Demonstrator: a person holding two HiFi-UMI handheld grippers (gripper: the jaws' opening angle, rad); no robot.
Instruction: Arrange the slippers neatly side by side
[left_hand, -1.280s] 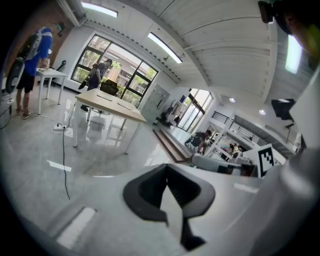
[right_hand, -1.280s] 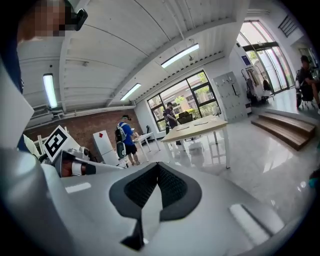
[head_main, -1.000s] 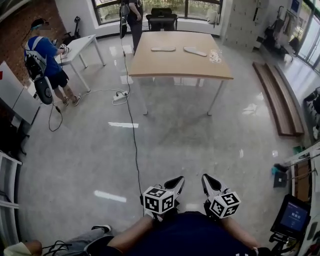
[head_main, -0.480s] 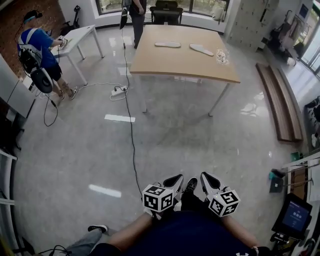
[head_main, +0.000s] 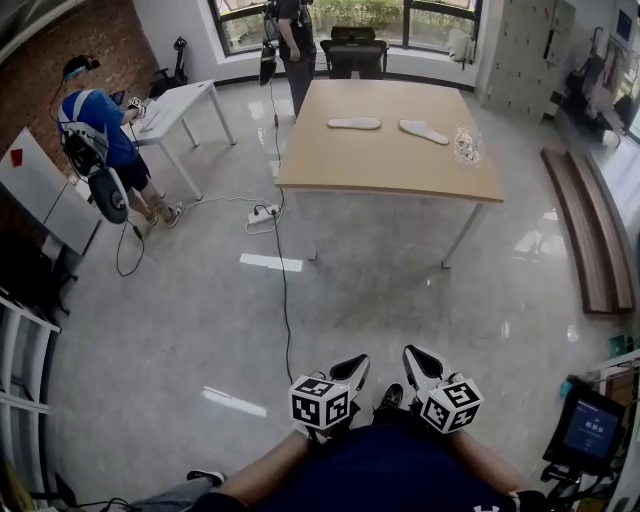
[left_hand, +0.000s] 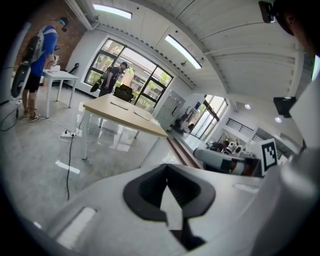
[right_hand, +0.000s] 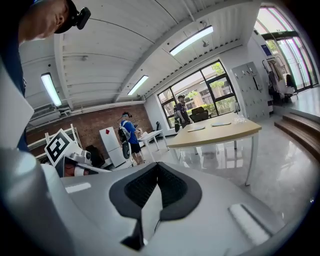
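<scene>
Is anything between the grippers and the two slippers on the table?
Nothing visible does. The left gripper and right gripper, both shut and empty, are far from the table, with only bare floor between. A black cable lies left of that path. Nothing on the table lies before the left slipper or right slipper.

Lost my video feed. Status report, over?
Left gripper and right gripper both shut, empty. Two flat white slippers lie apart on the light wooden table, well out of reach. Black cable crosses the grey floor between.
</scene>
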